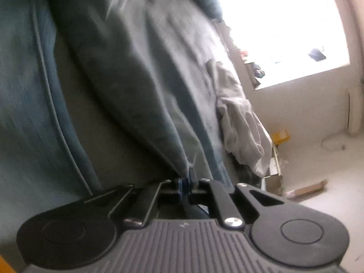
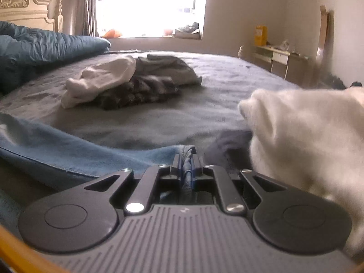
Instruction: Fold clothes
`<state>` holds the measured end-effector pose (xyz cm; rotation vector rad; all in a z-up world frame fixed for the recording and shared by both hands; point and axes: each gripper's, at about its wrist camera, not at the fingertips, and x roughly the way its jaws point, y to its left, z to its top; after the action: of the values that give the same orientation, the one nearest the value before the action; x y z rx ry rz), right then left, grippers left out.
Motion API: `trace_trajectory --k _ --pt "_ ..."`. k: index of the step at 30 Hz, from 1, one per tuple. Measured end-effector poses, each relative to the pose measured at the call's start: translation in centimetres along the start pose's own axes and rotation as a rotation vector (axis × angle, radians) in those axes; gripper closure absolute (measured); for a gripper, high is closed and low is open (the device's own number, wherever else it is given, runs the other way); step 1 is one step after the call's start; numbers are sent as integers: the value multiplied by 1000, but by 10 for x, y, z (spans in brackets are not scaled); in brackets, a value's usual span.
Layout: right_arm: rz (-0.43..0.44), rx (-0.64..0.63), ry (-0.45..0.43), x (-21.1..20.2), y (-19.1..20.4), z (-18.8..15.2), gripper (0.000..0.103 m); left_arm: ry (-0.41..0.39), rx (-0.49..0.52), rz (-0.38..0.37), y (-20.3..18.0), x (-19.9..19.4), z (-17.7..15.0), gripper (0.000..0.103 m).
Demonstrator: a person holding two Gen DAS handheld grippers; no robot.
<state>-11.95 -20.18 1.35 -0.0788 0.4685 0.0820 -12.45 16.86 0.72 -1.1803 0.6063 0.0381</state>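
Pinching the blue garment at two points, I have both sets of fingers pressed together on its edge: the right gripper on a bunched, corded hem, the left gripper on a thin pointed corner. That corner grip looks shallow to me; a sharp tug could slip it free. The soft, fleecy cloth sags onto the grey bed. Beyond lies a crumpled pile, white over checked fabric.

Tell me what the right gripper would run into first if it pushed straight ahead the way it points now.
The right gripper is shut on a blue garment. Straight ahead is bare bed sheet, then probably the clothes pile; depth is unclear.
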Motion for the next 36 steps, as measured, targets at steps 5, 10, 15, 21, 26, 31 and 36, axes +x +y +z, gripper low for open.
trace_trajectory --k 5,10,15,21,26,31,36 --pt "-46 -21 -145 -12 -7 52 96 -3 28 -35 -7 -23 -21 96" --pt "-247 -216 -113 16 4 46 99 30 58 56 11 -13 -32 96" --pt "-209 -104 45 31 -21 24 98 118 160 75 -10 -36 -33 57" --pt "-48 -189 -23 -16 13 25 85 65 535 133 -62 -97 -41 56" --pt "176 -395 -45 -10 95 5 72 -254 1013 498 -79 -100 -4 58" --pt "173 -498 97 40 130 -35 72 -20 1000 581 6 -72 69 55" --pt "54 -449 149 29 90 -32 71 -18 1018 595 -30 -98 69 66"
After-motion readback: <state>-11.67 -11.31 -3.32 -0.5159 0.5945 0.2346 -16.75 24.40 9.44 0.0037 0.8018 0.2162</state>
